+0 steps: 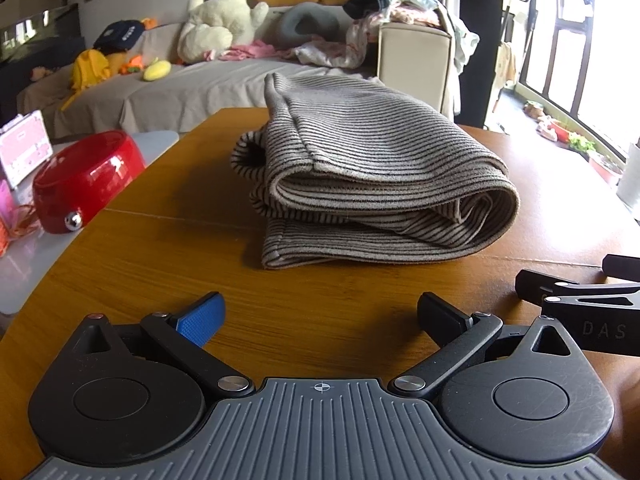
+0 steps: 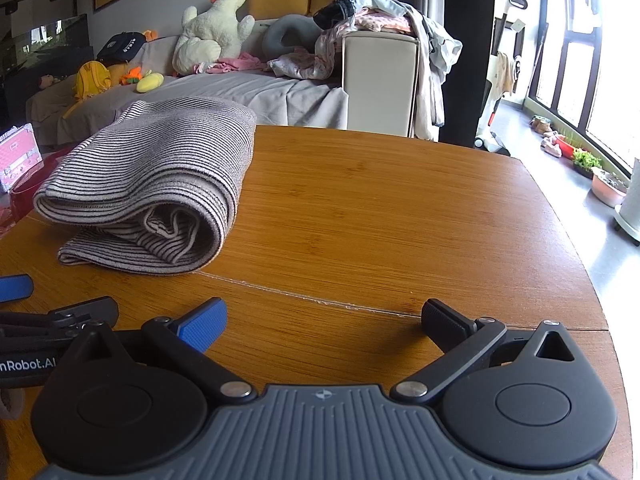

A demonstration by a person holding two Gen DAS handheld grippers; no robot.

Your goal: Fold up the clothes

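Both grippers sit low over the near edge of the wooden table (image 1: 160, 248), side by side and empty. I have the left gripper (image 1: 320, 314) with its fingers spread wide, aimed straight at the striped knit garment (image 1: 360, 168), which lies folded in a thick bundle toward the middle of the table, well clear of my fingertips. The right gripper (image 2: 324, 316) is spread just as wide and holds nothing; from its camera the garment (image 2: 160, 172) lies off to the left, so this hand faces mostly bare wood.

I judge the fold to be essentially made: several layers are stacked, with a rounded fold on the right side and loose hems showing at the near end. Keeping both claws open and back from the cloth makes sense here, since nothing snags the bundle or drags it out of shape.

Beyond the left rim I see a red round case (image 1: 84, 180), and a pile of unfolded clothes (image 2: 372, 16) waits on the sofa arm behind.
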